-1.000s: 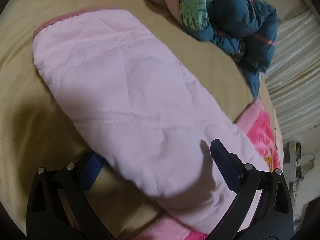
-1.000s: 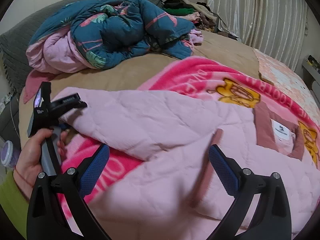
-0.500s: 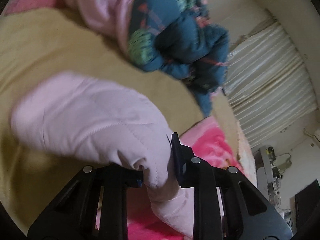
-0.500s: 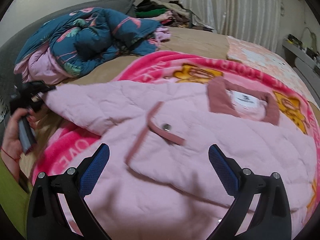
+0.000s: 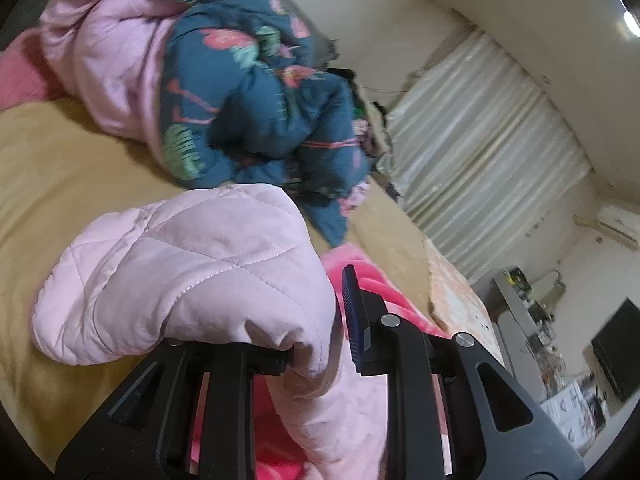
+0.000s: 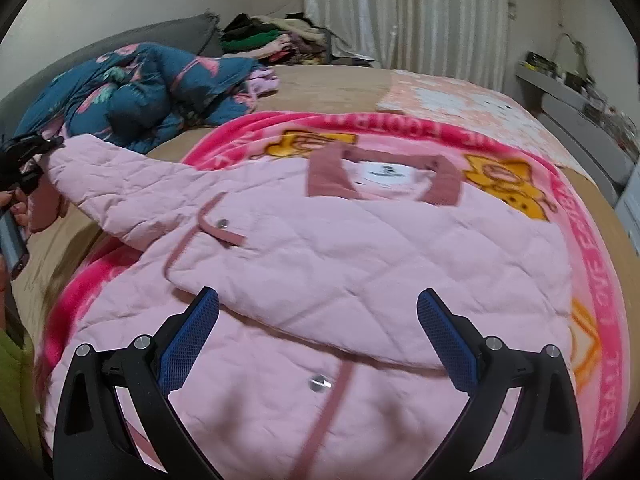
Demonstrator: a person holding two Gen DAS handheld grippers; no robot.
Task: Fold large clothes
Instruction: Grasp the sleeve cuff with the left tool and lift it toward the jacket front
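Note:
A pale pink quilted jacket (image 6: 360, 264) lies spread on a pink cartoon blanket (image 6: 592, 240), collar toward the far side. Its left sleeve (image 6: 120, 184) stretches out to the left, lifted off the bed. My left gripper (image 5: 320, 344) is shut on the end of that sleeve (image 5: 200, 272), which bunches over the jaws; the same gripper (image 6: 24, 160) shows at the left edge of the right wrist view, held by a hand. My right gripper (image 6: 318, 344) hovers open over the jacket's lower front, with nothing between its blue pads.
A crumpled teal floral duvet (image 6: 140, 92) with pink lining (image 5: 108, 60) is heaped at the head of the tan bed (image 5: 48, 184). A pile of clothes (image 6: 272, 40) sits by the curtain (image 6: 420, 12). Shelves and a dark screen (image 5: 616, 356) stand at the right.
My left gripper closed on the sleeve end and lifted it off the bed. My right gripper swung to the right, from the sleeve side to over the jacket's front, staying open.

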